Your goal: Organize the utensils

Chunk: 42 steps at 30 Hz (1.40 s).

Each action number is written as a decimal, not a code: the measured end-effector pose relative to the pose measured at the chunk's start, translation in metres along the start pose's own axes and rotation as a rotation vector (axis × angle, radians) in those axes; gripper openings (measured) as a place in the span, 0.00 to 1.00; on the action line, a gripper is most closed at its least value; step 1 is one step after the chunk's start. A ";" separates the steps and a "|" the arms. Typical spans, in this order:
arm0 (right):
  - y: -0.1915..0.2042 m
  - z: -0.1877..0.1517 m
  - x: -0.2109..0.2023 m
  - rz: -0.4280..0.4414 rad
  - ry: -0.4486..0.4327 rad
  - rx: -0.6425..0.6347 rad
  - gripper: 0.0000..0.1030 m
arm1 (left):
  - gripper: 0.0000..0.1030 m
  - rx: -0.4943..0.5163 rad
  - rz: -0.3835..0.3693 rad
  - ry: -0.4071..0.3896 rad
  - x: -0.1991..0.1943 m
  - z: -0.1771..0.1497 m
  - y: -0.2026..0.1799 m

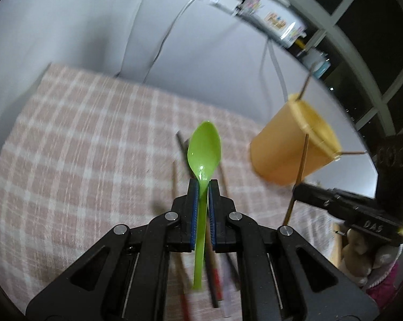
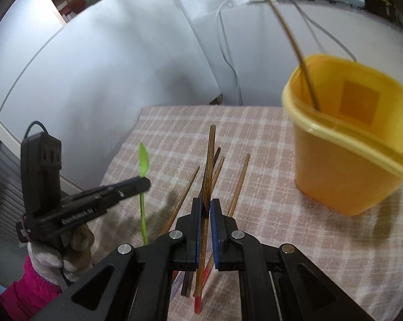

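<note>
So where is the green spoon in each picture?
Left wrist view: the green spoon sits in the middle, pinched between the left gripper fingers, bowl pointing away.
Right wrist view: it is at lower left, seen edge-on.
Shared landmark: the yellow cup on the checked cloth.

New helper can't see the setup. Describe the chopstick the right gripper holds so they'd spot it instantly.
Start at the yellow bin on the checked tablecloth. Left of it lie loose chopsticks. The held chopstick alone is lifted, clamped in the right gripper, with a red lower end.
</note>
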State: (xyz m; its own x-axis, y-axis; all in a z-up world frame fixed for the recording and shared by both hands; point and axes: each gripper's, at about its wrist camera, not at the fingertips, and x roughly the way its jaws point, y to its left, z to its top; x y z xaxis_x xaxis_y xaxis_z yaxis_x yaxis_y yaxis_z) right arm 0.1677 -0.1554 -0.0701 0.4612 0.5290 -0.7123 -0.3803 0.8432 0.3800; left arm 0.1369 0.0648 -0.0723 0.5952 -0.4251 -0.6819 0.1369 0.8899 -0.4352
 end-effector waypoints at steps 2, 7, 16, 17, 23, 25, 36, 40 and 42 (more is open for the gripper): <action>-0.001 0.000 -0.013 -0.005 -0.027 -0.002 0.04 | 0.05 0.016 -0.010 -0.030 -0.009 0.006 -0.011; -0.003 0.000 -0.047 -0.017 -0.098 -0.009 0.03 | 0.05 0.055 -0.041 -0.069 -0.017 0.017 -0.035; -0.010 0.001 -0.085 -0.043 -0.162 -0.026 0.04 | 0.05 0.119 -0.063 -0.113 -0.021 0.025 -0.068; -0.013 0.000 -0.080 -0.036 -0.145 -0.014 0.06 | 0.05 0.121 -0.063 -0.114 -0.021 0.025 -0.069; -0.026 -0.013 -0.016 -0.062 0.018 0.048 0.25 | 0.05 0.120 -0.044 -0.113 -0.023 0.023 -0.065; -0.030 -0.015 0.010 -0.084 0.066 0.073 0.22 | 0.05 0.112 -0.036 -0.111 -0.024 0.021 -0.059; -0.032 -0.003 0.090 -0.256 0.173 0.066 0.16 | 0.05 0.076 -0.014 -0.114 -0.033 0.011 -0.031; -0.035 -0.001 0.104 -0.300 0.172 0.055 0.10 | 0.05 0.081 -0.015 -0.115 -0.035 0.009 -0.030; -0.033 0.001 0.107 -0.307 0.172 0.046 0.08 | 0.05 0.082 -0.014 -0.119 -0.036 0.009 -0.030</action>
State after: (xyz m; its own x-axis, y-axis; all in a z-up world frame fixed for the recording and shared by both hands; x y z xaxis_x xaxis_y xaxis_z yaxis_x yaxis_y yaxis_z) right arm 0.2308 -0.1265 -0.1583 0.4049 0.2293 -0.8851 -0.2068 0.9659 0.1556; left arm 0.1184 0.0546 -0.0295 0.6817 -0.4194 -0.5995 0.2077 0.8966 -0.3911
